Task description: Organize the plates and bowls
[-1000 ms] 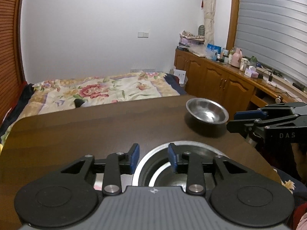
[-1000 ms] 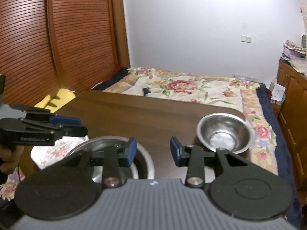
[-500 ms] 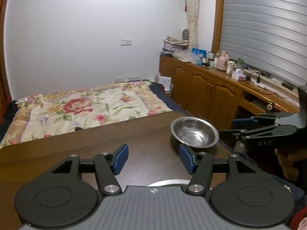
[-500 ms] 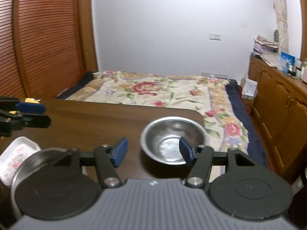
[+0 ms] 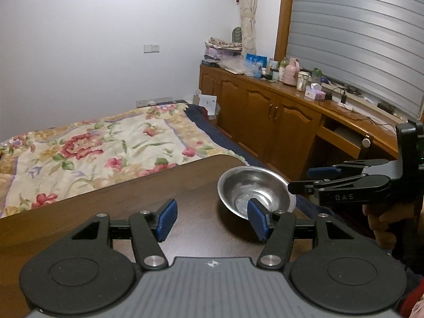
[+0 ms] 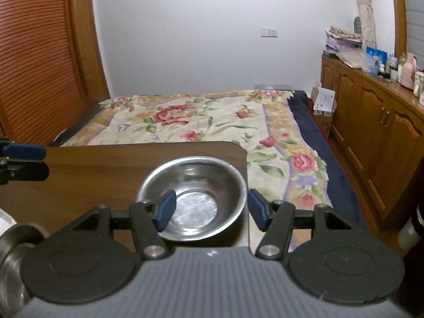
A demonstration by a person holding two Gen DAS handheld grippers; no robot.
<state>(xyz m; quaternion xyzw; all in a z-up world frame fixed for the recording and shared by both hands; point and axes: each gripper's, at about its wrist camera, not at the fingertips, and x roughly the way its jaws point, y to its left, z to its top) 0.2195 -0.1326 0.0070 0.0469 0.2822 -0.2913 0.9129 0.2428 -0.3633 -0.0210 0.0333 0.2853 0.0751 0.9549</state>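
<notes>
My right tool point(image 6: 210, 208) hangs over the bowl point(image 6: 192, 197) at the desk's point(image 6: 106, 164) far right corner, fingers apart. My left tool point(image 5: 210, 218) is spread too, empty.

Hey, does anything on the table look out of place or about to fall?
Nothing spilled or damaged. The steel bowl sits upright and empty, but close to the table's right corner, so it could be knocked off.

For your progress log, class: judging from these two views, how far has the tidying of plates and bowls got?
Done: nothing clearly; a metal dish sits at the table's near left. In hand: neither tongs hold anything. The right tongs are open and lined up on the lone steel bowl by the table corner; the left tongs are open too. Left: gripping that bowl and stacking it.
</notes>
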